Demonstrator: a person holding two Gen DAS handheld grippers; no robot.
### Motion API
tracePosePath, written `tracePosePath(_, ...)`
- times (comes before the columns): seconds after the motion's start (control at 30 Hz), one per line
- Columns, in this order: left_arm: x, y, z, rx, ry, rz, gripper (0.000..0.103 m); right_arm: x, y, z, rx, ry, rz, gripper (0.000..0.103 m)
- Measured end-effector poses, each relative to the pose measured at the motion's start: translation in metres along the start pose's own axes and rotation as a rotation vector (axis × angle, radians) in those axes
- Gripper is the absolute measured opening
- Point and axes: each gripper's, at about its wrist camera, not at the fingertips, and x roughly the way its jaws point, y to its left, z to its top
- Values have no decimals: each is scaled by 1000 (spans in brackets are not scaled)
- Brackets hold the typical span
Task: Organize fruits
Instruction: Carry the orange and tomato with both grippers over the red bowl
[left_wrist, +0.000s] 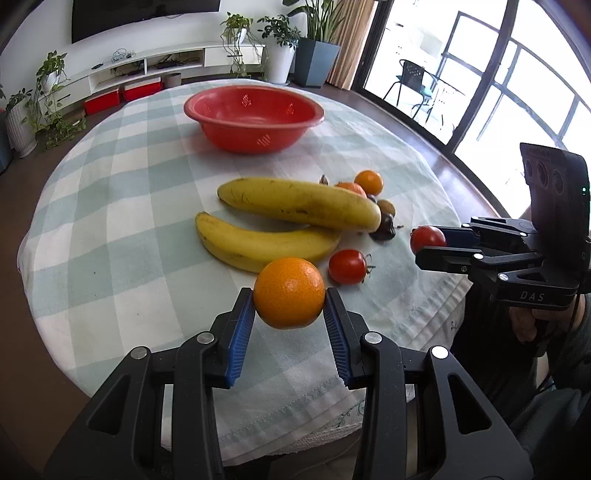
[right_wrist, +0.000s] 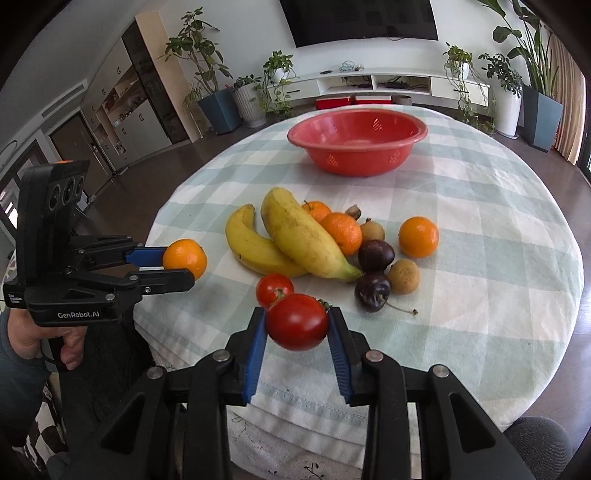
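My left gripper (left_wrist: 289, 295) is shut on an orange (left_wrist: 289, 292) and holds it above the near table edge; it also shows in the right wrist view (right_wrist: 181, 260). My right gripper (right_wrist: 297, 323) is shut on a red tomato (right_wrist: 297, 322), also held above the cloth; it shows in the left wrist view (left_wrist: 430, 240). A red bowl (right_wrist: 295, 136) stands empty at the far side. Two bananas (right_wrist: 299, 236), oranges (right_wrist: 418, 236), a second tomato (right_wrist: 274, 288), dark cherries (right_wrist: 376, 255) and brown longans (right_wrist: 403, 276) lie between the grippers and the bowl.
The round table has a green-white checked cloth (right_wrist: 480, 221). Its near edge lies just below both grippers. Beyond the table are potted plants (right_wrist: 207, 66), a white TV cabinet (right_wrist: 388, 85) and glass doors (left_wrist: 498, 92) on the right.
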Motion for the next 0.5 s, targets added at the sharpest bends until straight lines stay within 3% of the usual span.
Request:
tracePosePath(0.23, -22, 17, 54, 15, -72, 26, 36, -26, -45, 40, 51, -94, -57, 36)
tracePosePath(0.5, 3, 37, 153, 37, -89, 42, 36, -22, -75, 106, 21, -139, -77, 36)
